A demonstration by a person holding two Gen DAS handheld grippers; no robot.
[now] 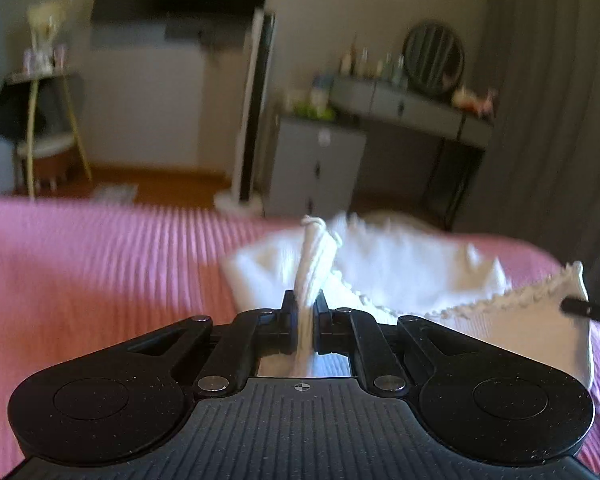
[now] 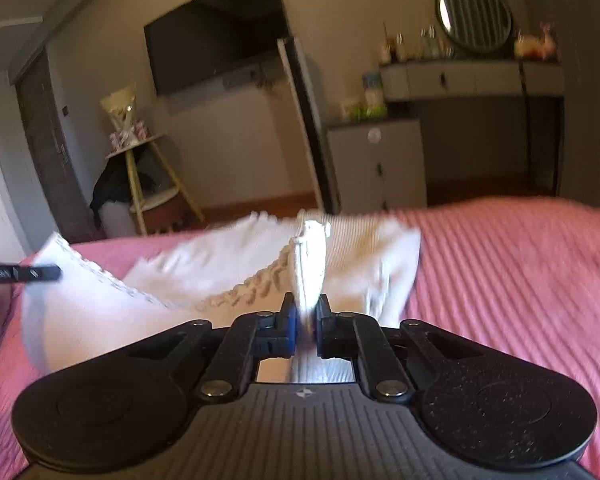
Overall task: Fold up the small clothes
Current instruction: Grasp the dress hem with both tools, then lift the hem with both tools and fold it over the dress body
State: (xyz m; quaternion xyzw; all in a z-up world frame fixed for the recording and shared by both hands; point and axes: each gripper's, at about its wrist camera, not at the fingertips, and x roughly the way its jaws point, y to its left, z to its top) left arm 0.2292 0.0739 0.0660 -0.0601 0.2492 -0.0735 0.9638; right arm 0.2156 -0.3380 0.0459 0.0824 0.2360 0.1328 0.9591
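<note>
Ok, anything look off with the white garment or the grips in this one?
Nothing stands out. The left hand-held gripper and the right hand-held gripper are each shut on a pinched fold of the white garment, which sags between them over the pink bedspread. No tears or stains show, though the frames are blurred.

left tool (image 1: pixel 304 308): clamped, angled down | right tool (image 2: pixel 305 310): clamped, angled down

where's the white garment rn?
On the pink bedspread, right of centre in the left wrist view and left of centre in the right. The white garment is pinched at opposite corners by the left gripper and right gripper.
</note>
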